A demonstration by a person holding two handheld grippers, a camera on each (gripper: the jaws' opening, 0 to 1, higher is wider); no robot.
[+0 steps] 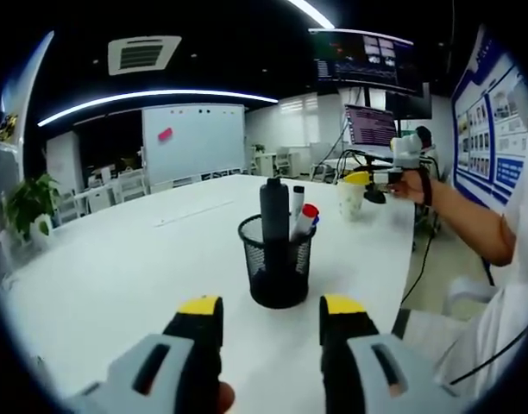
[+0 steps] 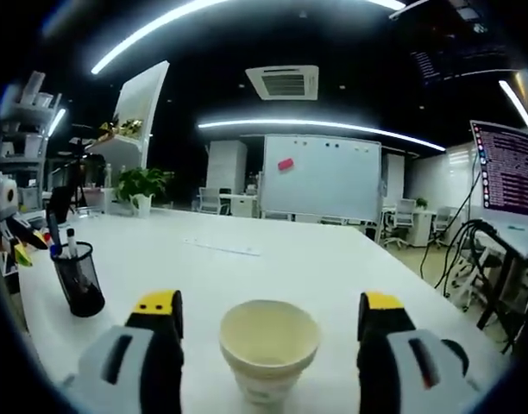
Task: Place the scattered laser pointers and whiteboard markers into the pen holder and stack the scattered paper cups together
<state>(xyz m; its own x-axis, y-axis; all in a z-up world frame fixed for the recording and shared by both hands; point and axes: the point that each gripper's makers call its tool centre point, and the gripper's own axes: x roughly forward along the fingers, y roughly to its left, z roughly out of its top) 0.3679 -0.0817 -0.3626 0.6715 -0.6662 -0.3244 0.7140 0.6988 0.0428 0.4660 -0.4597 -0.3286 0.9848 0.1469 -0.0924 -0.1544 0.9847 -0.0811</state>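
A black wire-mesh pen holder (image 1: 279,263) is seen standing upright on the white table, just beyond the left gripper's jaw tips in the left gripper view. A tall black cylinder (image 1: 273,207) and whiteboard markers (image 1: 304,217), one red-capped, are held upright inside it, leaning slightly right. In the right gripper view the same holder (image 2: 78,278) is placed far to the left. Cream paper cups (image 2: 269,349), nested one in another and open upward, are shown upright on the table between the right gripper's jaws; contact cannot be told.
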